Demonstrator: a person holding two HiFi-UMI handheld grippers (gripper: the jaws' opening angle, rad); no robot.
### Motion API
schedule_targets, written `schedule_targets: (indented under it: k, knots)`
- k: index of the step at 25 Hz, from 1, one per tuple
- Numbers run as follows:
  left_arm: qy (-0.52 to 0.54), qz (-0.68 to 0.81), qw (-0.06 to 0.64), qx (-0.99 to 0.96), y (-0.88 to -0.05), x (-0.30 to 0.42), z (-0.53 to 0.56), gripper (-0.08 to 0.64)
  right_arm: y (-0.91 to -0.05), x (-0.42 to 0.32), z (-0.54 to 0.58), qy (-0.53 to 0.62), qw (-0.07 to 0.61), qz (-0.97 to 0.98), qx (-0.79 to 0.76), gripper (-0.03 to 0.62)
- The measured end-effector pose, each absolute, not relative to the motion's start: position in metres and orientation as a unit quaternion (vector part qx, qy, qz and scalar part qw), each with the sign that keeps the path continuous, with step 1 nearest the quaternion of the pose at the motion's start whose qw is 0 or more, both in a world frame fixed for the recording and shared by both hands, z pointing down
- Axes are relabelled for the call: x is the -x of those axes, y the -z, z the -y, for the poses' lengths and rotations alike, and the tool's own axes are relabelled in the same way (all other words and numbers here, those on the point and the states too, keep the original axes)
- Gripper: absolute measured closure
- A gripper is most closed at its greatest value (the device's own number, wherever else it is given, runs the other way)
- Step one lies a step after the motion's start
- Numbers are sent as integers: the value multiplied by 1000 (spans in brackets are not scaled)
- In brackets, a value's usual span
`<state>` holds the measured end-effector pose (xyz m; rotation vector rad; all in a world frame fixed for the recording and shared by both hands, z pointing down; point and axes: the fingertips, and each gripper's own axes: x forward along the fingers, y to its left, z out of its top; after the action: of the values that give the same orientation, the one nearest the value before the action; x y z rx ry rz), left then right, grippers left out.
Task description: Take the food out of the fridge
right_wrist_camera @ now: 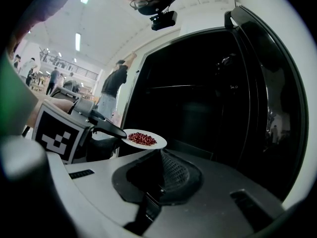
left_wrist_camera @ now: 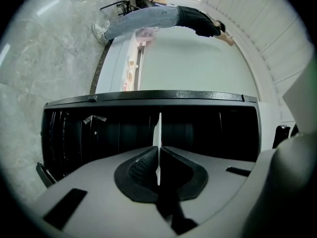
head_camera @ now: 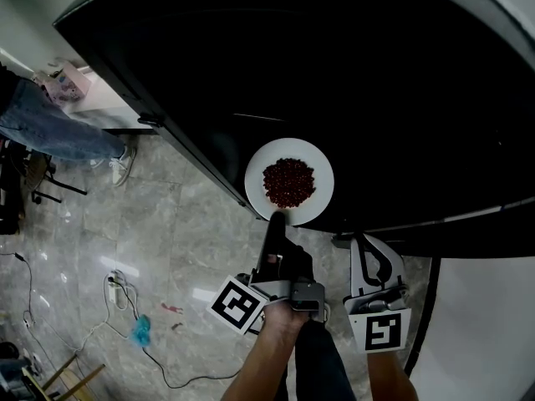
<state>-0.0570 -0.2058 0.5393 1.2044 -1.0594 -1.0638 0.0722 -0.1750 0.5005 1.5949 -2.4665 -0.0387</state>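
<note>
Left gripper pinches the rim of a white plate of red beans, held level before the open, dark fridge; right gripper alongside, jaws pressed together, empty.

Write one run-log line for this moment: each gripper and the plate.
left gripper: shut on plate rim | plate: level, holds red beans, before open fridge | right gripper: shut, empty

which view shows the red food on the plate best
The head view: it looks down on the whole pile of red food on the white plate. The right gripper view shows it small, from the side. The left gripper view shows only the plate edge-on, no food.
</note>
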Motion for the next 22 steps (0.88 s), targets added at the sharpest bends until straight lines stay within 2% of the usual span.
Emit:
schedule_targets:
  k: [22]
  knots:
    - [435,481,574,-499,-541,77,124,534,-497,-58,175,13,95,839,-536,569]
